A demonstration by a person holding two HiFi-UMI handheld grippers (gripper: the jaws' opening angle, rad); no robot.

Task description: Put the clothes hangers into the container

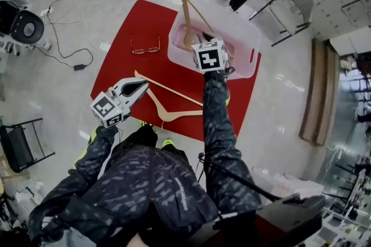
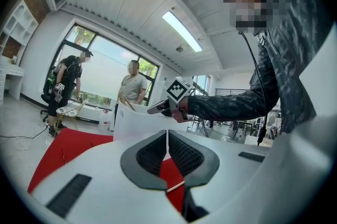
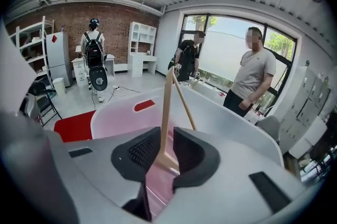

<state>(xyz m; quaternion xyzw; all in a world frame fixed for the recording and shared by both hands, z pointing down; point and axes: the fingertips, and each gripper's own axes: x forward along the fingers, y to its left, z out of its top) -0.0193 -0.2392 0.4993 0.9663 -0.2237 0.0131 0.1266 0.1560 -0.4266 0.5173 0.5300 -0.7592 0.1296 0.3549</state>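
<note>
Head view: right tongs (image 3: 166, 139) clamp first hanger (image 1: 186, 17) upright in container (image 1: 246, 37), second hanger (image 1: 164, 116) lies on red mat (image 1: 124, 60) at frame centre, left tongs (image 2: 167, 136) together, empty; roughly half done.

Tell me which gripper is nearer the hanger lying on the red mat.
Left. The left gripper hovers just beside that hanger, fingers shut. The right gripper is farther off, over the container, closed on the other hanger.

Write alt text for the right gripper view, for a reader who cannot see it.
The right gripper holds the lower end of a wooden hanger between its two dark jaws, upright inside a translucent container on a red mat. Behind, people stand in a bright room with a brick wall.
</note>
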